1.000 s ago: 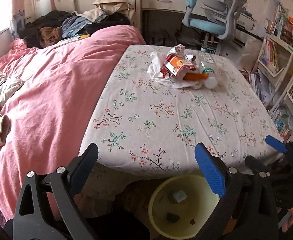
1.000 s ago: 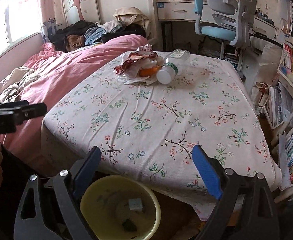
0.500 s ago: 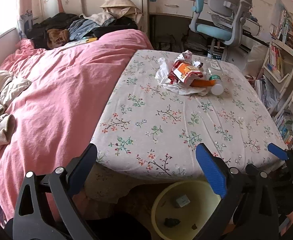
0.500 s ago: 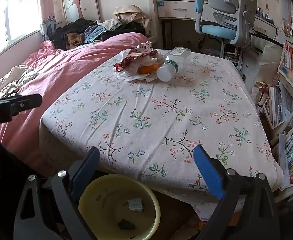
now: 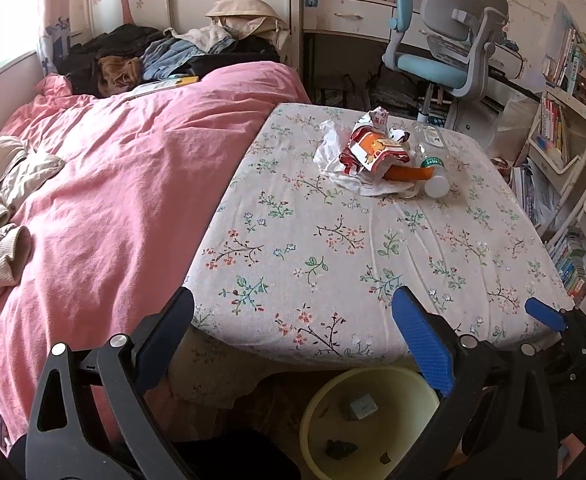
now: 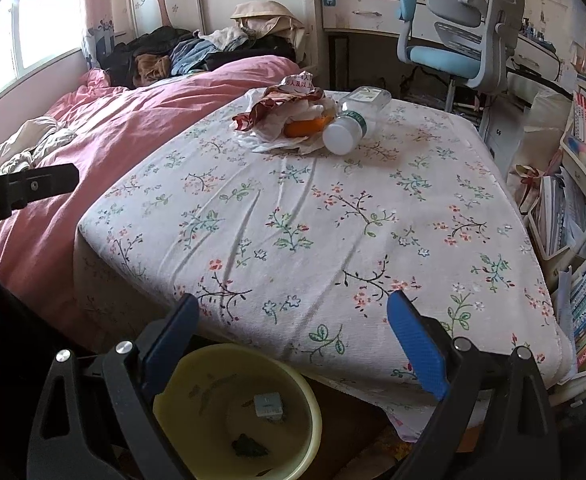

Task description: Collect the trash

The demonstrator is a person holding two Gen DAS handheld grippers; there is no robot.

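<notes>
Presently, item by item.

Left gripper: jaws spread wide and empty, hovering over the near edge of the bed. Over the last second its view is lifting and drawing back a little, so the trash heap is sitting lower in the picture and more of the far room is showing.

Right gripper: likewise spread and holding nothing, at the near right corner of the bed. Its view is also rising slightly and pulling away from the yellow bin, which is showing more of its inside.

Trash heap: lying unmoved on the far part of the floral sheet, well apart from both grippers. It is made up of a red snack wrapper, crumpled white paper underneath, an orange piece and a clear bottle lying on its side with its white cap toward the camera.

Yellow bin: standing on the floor below the near edge, between the two grippers, with a small grey block and dark scraps already inside.

Pink quilt: covering the left side of the bed, and not part of the job.

Reading: both tools are backing off from the bin empty, so a drop appears finished; a long reach to the far heap is likely coming next, and most of the collecting is still waiting.
</notes>
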